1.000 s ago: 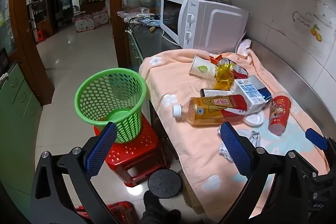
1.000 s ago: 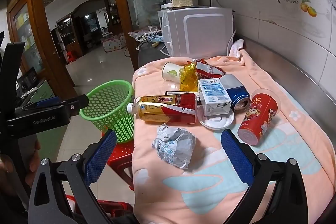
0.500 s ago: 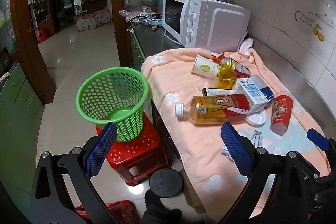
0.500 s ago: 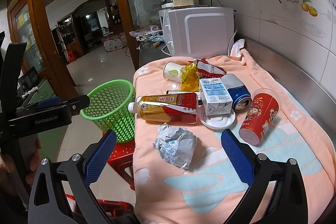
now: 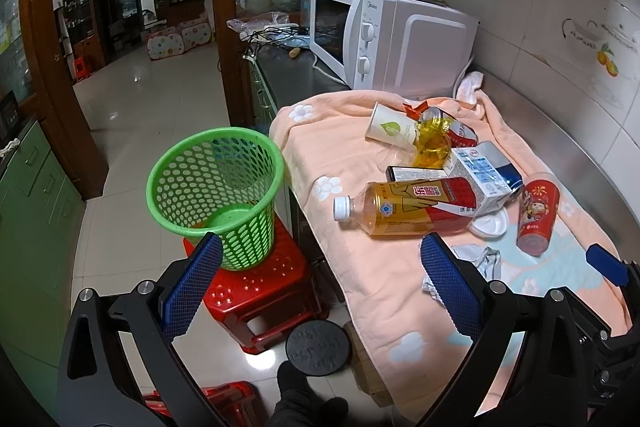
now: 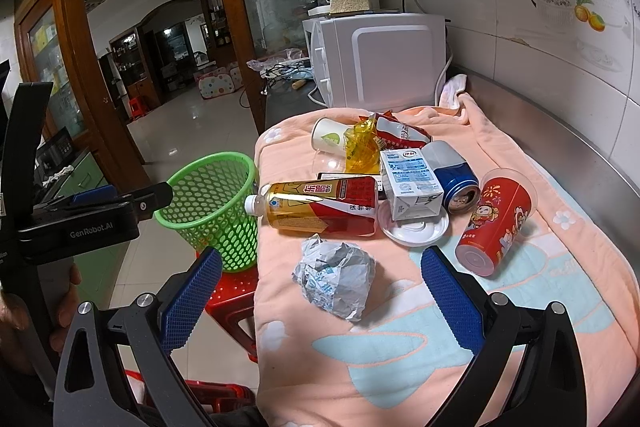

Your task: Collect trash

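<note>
Crumpled paper wad (image 6: 334,277) lies on the blanket (image 6: 440,355) dead ahead between the wide-open, empty right gripper (image 6: 320,301), probably nearer than the wide-open left gripper (image 5: 318,285), with green basket (image 6: 208,195) off left.

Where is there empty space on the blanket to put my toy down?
Free: the near end of the peach flowered blanket, in front of the crumpled grey paper ball, and the strip right of the red plastic cup. Crowded: the middle, around the lying tea bottle and white milk carton.
</note>
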`<action>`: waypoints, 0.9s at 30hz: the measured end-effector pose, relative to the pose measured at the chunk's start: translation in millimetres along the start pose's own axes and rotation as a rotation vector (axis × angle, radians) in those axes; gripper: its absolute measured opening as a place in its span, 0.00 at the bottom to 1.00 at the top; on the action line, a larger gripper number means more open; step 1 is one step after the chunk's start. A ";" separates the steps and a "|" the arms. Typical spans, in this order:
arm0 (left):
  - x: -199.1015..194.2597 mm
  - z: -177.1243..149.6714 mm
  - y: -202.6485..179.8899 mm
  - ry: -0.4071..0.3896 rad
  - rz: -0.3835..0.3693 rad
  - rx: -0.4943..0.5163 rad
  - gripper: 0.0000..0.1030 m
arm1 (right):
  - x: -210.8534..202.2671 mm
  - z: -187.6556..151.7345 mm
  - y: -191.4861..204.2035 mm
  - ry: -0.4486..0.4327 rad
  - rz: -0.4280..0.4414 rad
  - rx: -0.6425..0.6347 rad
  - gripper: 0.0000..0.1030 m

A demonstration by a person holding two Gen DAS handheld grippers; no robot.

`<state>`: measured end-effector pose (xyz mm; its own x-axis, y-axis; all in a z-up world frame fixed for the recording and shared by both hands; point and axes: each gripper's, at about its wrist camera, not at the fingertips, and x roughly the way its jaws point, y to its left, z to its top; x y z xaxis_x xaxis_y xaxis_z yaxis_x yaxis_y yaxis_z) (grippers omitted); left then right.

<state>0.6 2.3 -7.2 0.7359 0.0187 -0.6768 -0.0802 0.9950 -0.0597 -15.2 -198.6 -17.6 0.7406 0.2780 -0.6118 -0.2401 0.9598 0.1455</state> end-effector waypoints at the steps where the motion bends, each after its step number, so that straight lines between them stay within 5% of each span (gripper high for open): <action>1: 0.1 -0.1 0.2 0.001 0.000 -0.001 0.95 | 1.4 -0.7 1.8 0.001 0.001 -0.003 0.94; 27: 6.4 -2.1 -8.7 0.039 -0.006 0.024 0.95 | 4.7 -5.3 -1.9 0.015 0.005 0.009 0.94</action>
<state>4.5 -6.5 -12.5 0.7095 0.0095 -0.7047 -0.0592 0.9972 -0.0462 -14.6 -199.4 -24.9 0.7300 0.2825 -0.6223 -0.2382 0.9586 0.1557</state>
